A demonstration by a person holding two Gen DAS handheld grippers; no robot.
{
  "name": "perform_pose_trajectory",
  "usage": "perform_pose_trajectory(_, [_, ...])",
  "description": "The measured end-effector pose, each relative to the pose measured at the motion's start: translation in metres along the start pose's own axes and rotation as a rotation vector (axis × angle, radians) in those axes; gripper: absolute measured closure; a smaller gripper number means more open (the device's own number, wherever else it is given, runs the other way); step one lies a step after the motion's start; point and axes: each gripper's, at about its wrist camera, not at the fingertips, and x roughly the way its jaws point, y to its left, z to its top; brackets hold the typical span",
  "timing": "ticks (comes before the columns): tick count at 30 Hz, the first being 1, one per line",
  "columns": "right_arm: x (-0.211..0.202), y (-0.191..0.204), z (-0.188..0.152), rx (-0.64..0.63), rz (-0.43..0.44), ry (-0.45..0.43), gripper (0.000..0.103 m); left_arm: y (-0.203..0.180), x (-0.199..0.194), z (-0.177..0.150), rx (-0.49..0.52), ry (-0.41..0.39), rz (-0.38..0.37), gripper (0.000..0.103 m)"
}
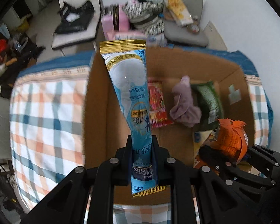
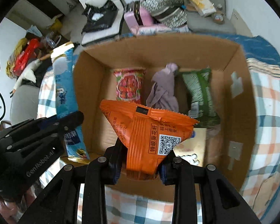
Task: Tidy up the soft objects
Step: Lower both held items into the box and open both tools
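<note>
My left gripper (image 1: 141, 149) is shut on a long blue packet with gold ends (image 1: 129, 93), held upright above the left wall of an open cardboard box (image 1: 99, 112). My right gripper (image 2: 141, 160) is shut on an orange snack bag (image 2: 145, 130), held over the box (image 2: 233, 112). Inside the box lie a red-pink packet (image 2: 128, 85), a crumpled lilac cloth (image 2: 164, 89), a green packet (image 2: 199, 95) and a yellow-white packet (image 2: 192, 149). The left gripper and the blue packet (image 2: 65, 93) show at the left of the right wrist view; the orange bag (image 1: 229, 138) shows at the right of the left wrist view.
The box sits on a bed with a checked blue, orange and white cover (image 1: 46, 112). Beyond it stand a white chair with a black bag (image 1: 76, 16), a grey chair (image 1: 184, 31) with snacks, pink boxes (image 1: 113, 22) and striped clothes. Clutter lies on the floor at far left.
</note>
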Motion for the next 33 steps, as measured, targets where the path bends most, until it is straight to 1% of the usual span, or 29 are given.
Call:
perform_pose_trajectory(6, [0.043, -0.007, 0.002, 0.008, 0.005, 0.071, 0.070, 0.007, 0.042, -0.004, -0.019, 0.107, -0.034, 0.089])
perform_pose_trajectory(9, [0.058, -0.009, 0.003, 0.013, 0.019, 0.097, 0.070, 0.007, 0.055, -0.005, -0.016, 0.141, -0.039, 0.089])
perform_pose_trajectory(15, [0.083, -0.013, 0.004, 0.023, 0.031, 0.141, 0.069, 0.010, 0.072, -0.006, -0.016, 0.182, -0.030, 0.088])
perform_pose_trajectory(17, [0.090, -0.014, 0.004, 0.024, 0.024, 0.153, 0.069, 0.009, 0.075, -0.005, -0.009, 0.186, -0.021, 0.086])
perform_pose_trajectory(21, [0.102, -0.018, 0.002, 0.035, 0.016, 0.174, 0.068, 0.010, 0.079, -0.005, -0.023, 0.199, -0.020, 0.085])
perform_pose_trajectory(23, [0.106, -0.014, -0.004, 0.042, 0.012, 0.177, 0.068, 0.011, 0.079, -0.006, -0.026, 0.196, -0.023, 0.085])
perform_pose_trajectory(26, [0.111, -0.015, -0.005, 0.042, 0.006, 0.186, 0.068, 0.010, 0.078, -0.008, -0.022, 0.189, -0.006, 0.084])
perform_pose_trajectory(29, [0.115, -0.015, -0.006, 0.041, -0.002, 0.190, 0.067, 0.005, 0.075, -0.007, -0.029, 0.183, -0.004, 0.082])
perform_pose_trajectory(31, [0.112, -0.015, -0.005, 0.033, -0.015, 0.181, 0.067, 0.005, 0.074, -0.001, -0.029, 0.174, 0.005, 0.077])
perform_pose_trajectory(33, [0.107, -0.016, -0.004, 0.026, -0.014, 0.171, 0.061, 0.004, 0.068, -0.002, -0.034, 0.157, 0.017, 0.076])
